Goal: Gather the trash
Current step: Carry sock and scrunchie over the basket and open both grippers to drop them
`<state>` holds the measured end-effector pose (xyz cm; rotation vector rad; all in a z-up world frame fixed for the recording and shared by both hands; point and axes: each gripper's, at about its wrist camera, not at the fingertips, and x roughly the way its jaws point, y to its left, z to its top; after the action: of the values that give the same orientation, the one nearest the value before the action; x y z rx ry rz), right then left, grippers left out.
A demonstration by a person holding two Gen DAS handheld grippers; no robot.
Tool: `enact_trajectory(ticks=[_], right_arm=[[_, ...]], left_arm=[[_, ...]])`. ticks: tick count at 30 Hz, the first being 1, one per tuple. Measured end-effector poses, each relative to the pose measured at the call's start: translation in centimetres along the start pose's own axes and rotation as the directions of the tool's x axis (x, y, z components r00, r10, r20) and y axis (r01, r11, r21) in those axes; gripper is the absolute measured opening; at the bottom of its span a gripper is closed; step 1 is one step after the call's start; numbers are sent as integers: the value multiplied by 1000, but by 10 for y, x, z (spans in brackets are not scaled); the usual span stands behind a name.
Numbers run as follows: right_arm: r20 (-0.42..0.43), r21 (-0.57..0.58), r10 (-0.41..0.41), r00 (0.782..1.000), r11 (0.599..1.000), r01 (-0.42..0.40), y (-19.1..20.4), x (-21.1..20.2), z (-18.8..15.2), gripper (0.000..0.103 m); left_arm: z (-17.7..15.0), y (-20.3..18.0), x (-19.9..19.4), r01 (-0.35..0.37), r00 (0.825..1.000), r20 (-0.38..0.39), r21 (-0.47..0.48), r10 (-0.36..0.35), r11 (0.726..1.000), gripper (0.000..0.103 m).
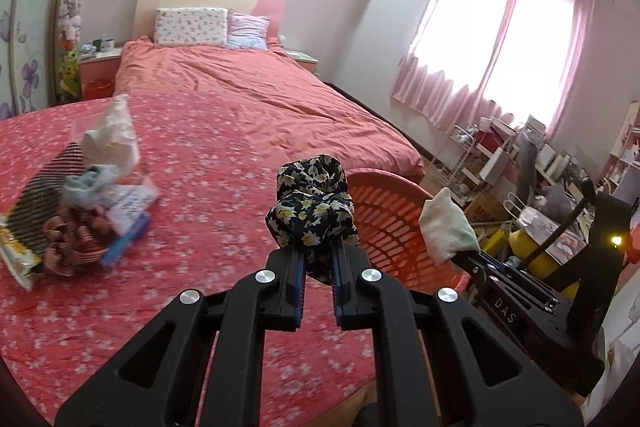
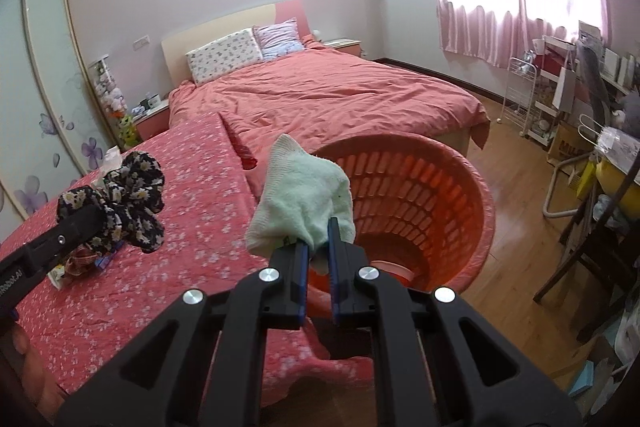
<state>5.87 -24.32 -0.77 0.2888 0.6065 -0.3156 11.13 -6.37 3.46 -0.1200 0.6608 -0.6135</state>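
While both hands carry a load, the scene from largest to smallest:

Bed [image 1: 248,95]: fills the upper middle of both views, coral cover, two pillows at the far end.

Counter [image 1: 192,227]: red flowered cloth, lower left of both views; it runs up to the basket's left side.

Basket [image 2: 452,195]: orange, slatted, open top, standing on the wooden floor at centre right of the right wrist view. What lies at its bottom is hard to make out.

Pile [image 1: 80,211]: left of the left wrist view, on the counter. A striped packet, crumpled tissue, a pale blue cloth and a brown ruffled piece; these look like what is left to collect.

Left gripper [image 1: 318,255]: fingers clamped on the scrunchie [image 1: 312,207], a dark flowered bunch, held above the counter edge with the basket rim just to its right.

Right gripper [image 2: 318,247]: fingers clamped on the sock [image 2: 304,195], pale green, its long axis running up and left from the fingers.

Key relation: in the right wrist view the basket mouth lies straight ahead of the sock and a little right, below the fingers. So the right hand looks the nearer; the left has the rim still to cross rightward.

Next step, as a judgement: bring each load over the mouth, then part the fingers. Soft cloth may cling to the pads or catch the rim.
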Motion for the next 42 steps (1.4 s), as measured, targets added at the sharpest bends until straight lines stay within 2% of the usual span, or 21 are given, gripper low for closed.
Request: enact_trajectory(ticks=[17,33,35,37,42], right_arm=[[2,104,-30,1000,994,29,-55,30,5,10],[4,144,-32,999,989,32,-71,56,15,10],[-2,151,-39,999,988,38,-73,62,17,12],[-10,163,-37,999,986,38,-76,67,18,22],[-22,189,-42,999,981,46,-83,74,19,33]], left_arm=[[-3,-47,64,101,992,-80,24,-99,995,11],[-2,-63,98,114,985,-135,52,-106,992,11],[-3,-62,104,109,983,-155,48,-100,993,11],[-3,-59,111,107,978,-182,36,-99,994,11],[-7,-54,121,102,968,-231,17,-96,995,17]])
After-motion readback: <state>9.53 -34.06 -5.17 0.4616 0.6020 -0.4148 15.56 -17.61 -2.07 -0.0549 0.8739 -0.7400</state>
